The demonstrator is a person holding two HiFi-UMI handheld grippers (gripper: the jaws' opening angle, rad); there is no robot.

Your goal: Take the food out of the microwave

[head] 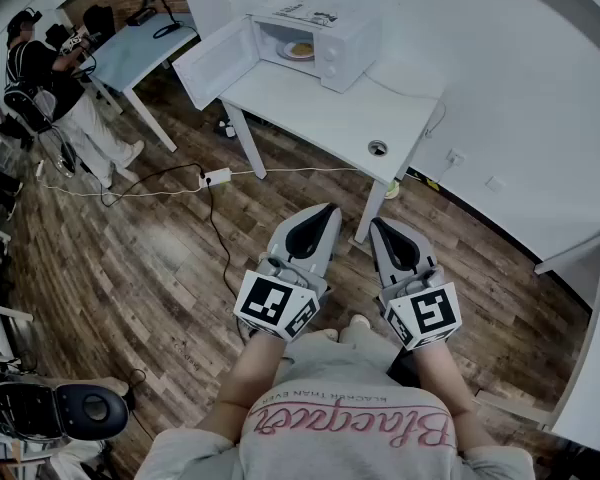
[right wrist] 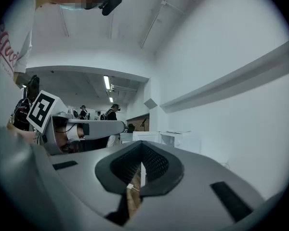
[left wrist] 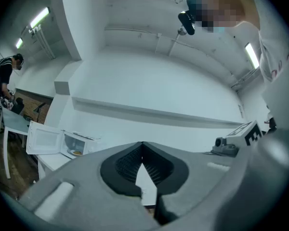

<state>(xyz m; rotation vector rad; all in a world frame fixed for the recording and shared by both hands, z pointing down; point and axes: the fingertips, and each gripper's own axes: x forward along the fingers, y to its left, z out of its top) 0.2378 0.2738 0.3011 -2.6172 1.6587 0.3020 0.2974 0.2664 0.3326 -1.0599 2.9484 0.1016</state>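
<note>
A white microwave (head: 320, 36) stands at the far end of a white table (head: 320, 108) with its door (head: 212, 63) swung open to the left. Inside it a plate of food (head: 298, 50) rests on the turntable. Both grippers hover over the wooden floor, well short of the table. The left gripper (head: 325, 210) and the right gripper (head: 378, 226) are shut with nothing in them. In the left gripper view the jaws (left wrist: 142, 146) meet, and the open microwave (left wrist: 79, 143) with the food (left wrist: 77, 152) is small at the left. The right gripper (right wrist: 142, 144) also has its jaws together.
A power strip (head: 217, 177) and its cables lie on the floor left of the table. A person (head: 40, 78) sits at a second desk (head: 140, 48) at the far left. A black chair base (head: 70, 408) is at the near left. A white wall runs along the right.
</note>
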